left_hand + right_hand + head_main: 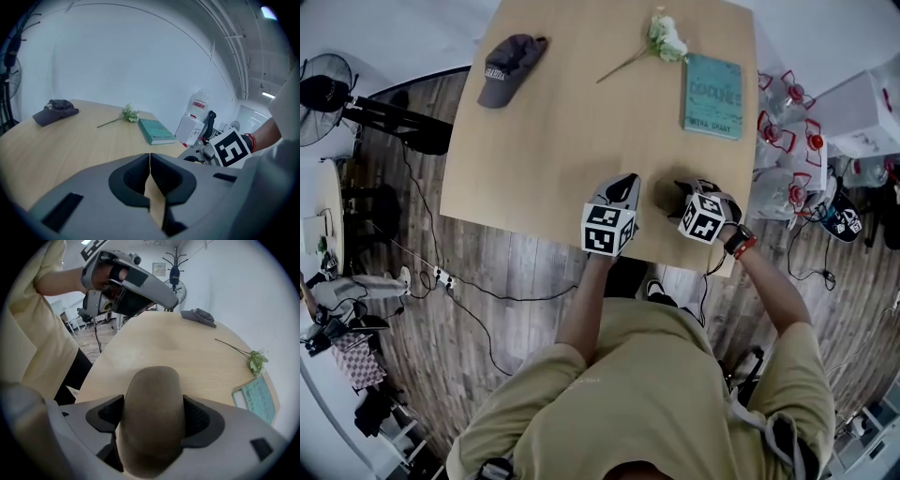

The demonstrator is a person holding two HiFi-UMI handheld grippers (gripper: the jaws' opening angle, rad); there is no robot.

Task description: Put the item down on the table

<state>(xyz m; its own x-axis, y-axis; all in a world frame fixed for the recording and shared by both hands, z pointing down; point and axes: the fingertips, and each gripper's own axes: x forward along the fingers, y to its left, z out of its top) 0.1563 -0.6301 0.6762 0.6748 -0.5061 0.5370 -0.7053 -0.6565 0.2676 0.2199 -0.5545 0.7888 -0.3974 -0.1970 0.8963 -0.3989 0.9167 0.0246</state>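
In the right gripper view a brown, rounded oblong item [152,404] fills the gap between the jaws, and my right gripper [153,420] is shut on it. In the head view this gripper [682,190] hovers over the near edge of the wooden table [562,159], with the item hidden from that camera. Whether the item touches the tabletop cannot be told. My left gripper [624,185] is just to its left, over the same edge. Its jaws [150,176] are shut together with nothing between them.
At the table's far left lies a grey cap [508,67]. A white flower [664,39] and a teal book [712,94] lie at the far right. Plastic bottles [783,131] and a white box [862,112] stand beyond the right edge. A fan [323,86] is at left.
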